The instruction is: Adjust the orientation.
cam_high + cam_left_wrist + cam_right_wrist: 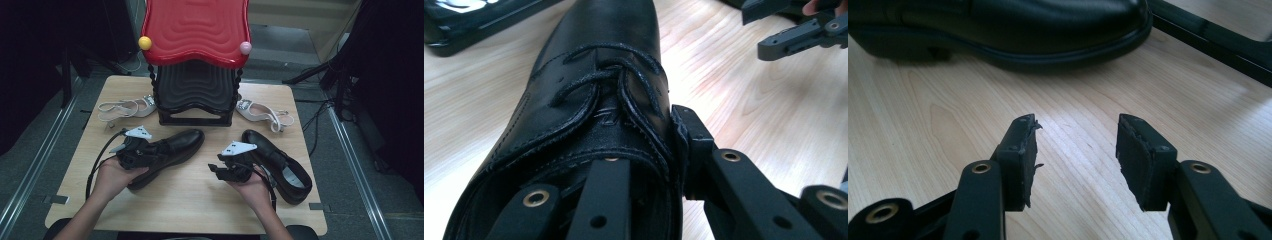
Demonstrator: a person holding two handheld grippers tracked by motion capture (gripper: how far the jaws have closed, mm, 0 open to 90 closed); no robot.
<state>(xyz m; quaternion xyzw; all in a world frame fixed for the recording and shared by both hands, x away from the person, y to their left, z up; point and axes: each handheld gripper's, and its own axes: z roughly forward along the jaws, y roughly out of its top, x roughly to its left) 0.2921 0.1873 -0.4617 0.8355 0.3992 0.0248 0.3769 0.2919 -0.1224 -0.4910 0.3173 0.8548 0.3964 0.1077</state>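
The room is dim, with a grey floor, metal rails running along both sides of the desk, dark stands, and cables trailing at the right. The desk has a pale wood-grain top with rounded corners, bare across its near half.

At the desk's far edge stands a black ribbed stand carrying a glossy red wavy top, with a yellow ball at its left corner and a pink ball at its right.

Two black leather shoes lie on the desk. The left shoe, a lace-up, lies at centre-left with its toe pointing towards the stand. The right shoe lies at the right side, its opening facing up. A pale strappy sandal lies left of the stand, and a second sandal lies right of it.

The left gripper is clamped on the left shoe at its collar: one of its fingers sits inside the opening, the other presses against the outside of the leather by the laces.

The right gripper hovers over bare wood between the two shoes, its fingers parted with nothing between them.
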